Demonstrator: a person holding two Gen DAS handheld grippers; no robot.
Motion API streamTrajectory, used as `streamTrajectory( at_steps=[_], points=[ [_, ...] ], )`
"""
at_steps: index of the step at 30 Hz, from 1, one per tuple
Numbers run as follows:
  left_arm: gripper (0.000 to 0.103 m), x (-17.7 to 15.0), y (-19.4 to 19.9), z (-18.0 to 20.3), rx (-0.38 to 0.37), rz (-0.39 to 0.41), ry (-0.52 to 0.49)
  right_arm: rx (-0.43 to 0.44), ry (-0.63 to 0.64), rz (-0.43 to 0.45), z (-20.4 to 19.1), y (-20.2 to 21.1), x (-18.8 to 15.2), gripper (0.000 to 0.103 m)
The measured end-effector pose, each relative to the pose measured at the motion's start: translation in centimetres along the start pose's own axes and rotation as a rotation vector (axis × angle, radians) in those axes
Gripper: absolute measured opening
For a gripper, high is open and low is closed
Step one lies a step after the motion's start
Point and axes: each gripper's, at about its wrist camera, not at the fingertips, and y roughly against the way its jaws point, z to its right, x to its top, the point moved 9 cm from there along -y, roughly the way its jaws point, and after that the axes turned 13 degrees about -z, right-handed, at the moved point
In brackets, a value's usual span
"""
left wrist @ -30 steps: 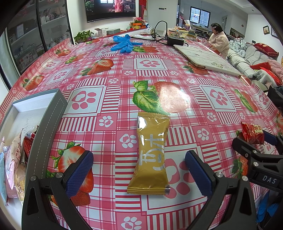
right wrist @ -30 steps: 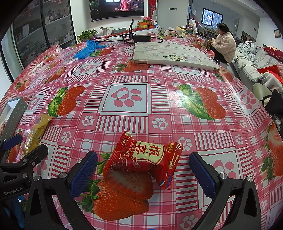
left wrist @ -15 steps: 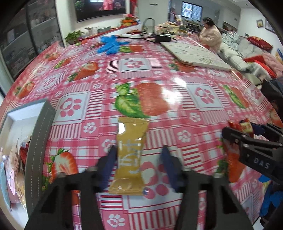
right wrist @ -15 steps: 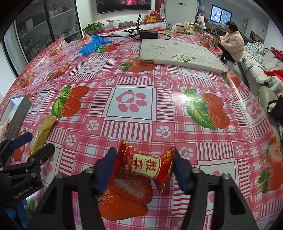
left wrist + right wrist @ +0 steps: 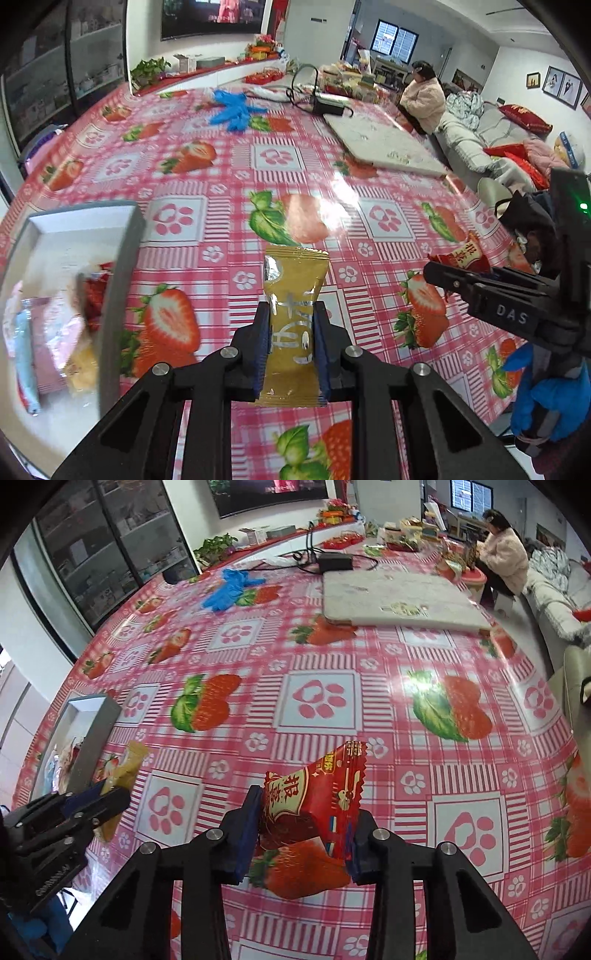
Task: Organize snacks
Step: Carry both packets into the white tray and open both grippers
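My left gripper (image 5: pixel 291 332) is shut on a gold snack packet (image 5: pixel 293 295) and holds it above the strawberry tablecloth. My right gripper (image 5: pixel 304 819) is shut on a red snack packet (image 5: pixel 317 786), lifted and tilted above the table. In the left wrist view the right gripper (image 5: pixel 458 273) shows at the right with the red packet (image 5: pixel 469 254). In the right wrist view the left gripper (image 5: pixel 96 797) shows at the left with the gold packet (image 5: pixel 125 771). A grey-rimmed white box (image 5: pixel 122 266) at the left holds several snack packets (image 5: pixel 55 332); it also shows in the right wrist view (image 5: pixel 96 734).
Blue gloves (image 5: pixel 232 107) and a black power adapter with cables (image 5: pixel 328 107) lie at the far side. A flat white board (image 5: pixel 399 602) lies at the far right. A person (image 5: pixel 424 99) sits beyond the table near a sofa.
Both grippers closed from wide open onto their packets, the left on the gold one, the right on the red one, and lifted them off the table.
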Motion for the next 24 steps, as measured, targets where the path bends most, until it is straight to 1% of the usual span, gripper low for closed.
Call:
streamTrajectory(
  at_steps=[3,4,6,9,12,13,15,17,19,21,22,23,24],
  points=[
    [0.024,-0.5,3.0,-1.7,0.018,0.052,0.011,0.052,0.005,0.006,-1.8,1.1,0.4,0.040],
    [0.024,-0.8,4.2,-2.9,0.033,0.072,0.023,0.064,0.015,0.011,-2.5,1.5,0.6,0.040],
    [0.024,-1.5,5.6,-4.9,0.056,0.090,0.055,0.089,0.062,0.028,-5.2,2.7,1.1,0.040],
    [0.024,-3.1,7.5,-9.4,0.093,0.091,0.146,0.139,0.158,0.031,-10.5,3.7,1.6,0.040],
    [0.024,-4.8,8.7,-13.7,0.130,0.085,0.225,0.212,0.251,0.003,-16.8,3.6,1.8,0.040],
    [0.024,-5.4,9.1,-15.4,0.157,0.085,0.248,0.235,0.276,-0.009,-18.8,3.4,1.9,0.040],
    [0.024,-6.4,9.2,-17.4,0.184,0.074,0.282,0.268,0.335,-0.035,-23.4,2.5,2.3,0.040],
    [0.025,-7.7,8.5,-19.4,0.180,0.043,0.326,0.275,0.385,-0.061,-27.0,1.4,2.5,0.040],
    [0.025,-8.4,7.8,-20.6,0.178,0.018,0.351,0.274,0.429,-0.105,-30.4,-0.3,2.5,0.040],
    [0.028,-9.0,6.8,-21.4,0.184,-0.003,0.370,0.254,0.462,-0.136,-32.5,-1.9,2.6,0.040],
    [0.036,-9.2,6.3,-21.8,0.183,-0.014,0.380,0.240,0.477,-0.153,-33.4,-2.8,2.5,0.041],
    [0.055,-9.3,5.9,-21.9,0.183,-0.025,0.389,0.226,0.490,-0.170,-34.3,-3.8,2.5,0.041],
    [0.066,-9.5,5.7,-22.0,0.186,-0.034,0.401,0.215,0.501,-0.189,-34.7,-4.7,2.6,0.041]
  ],
)
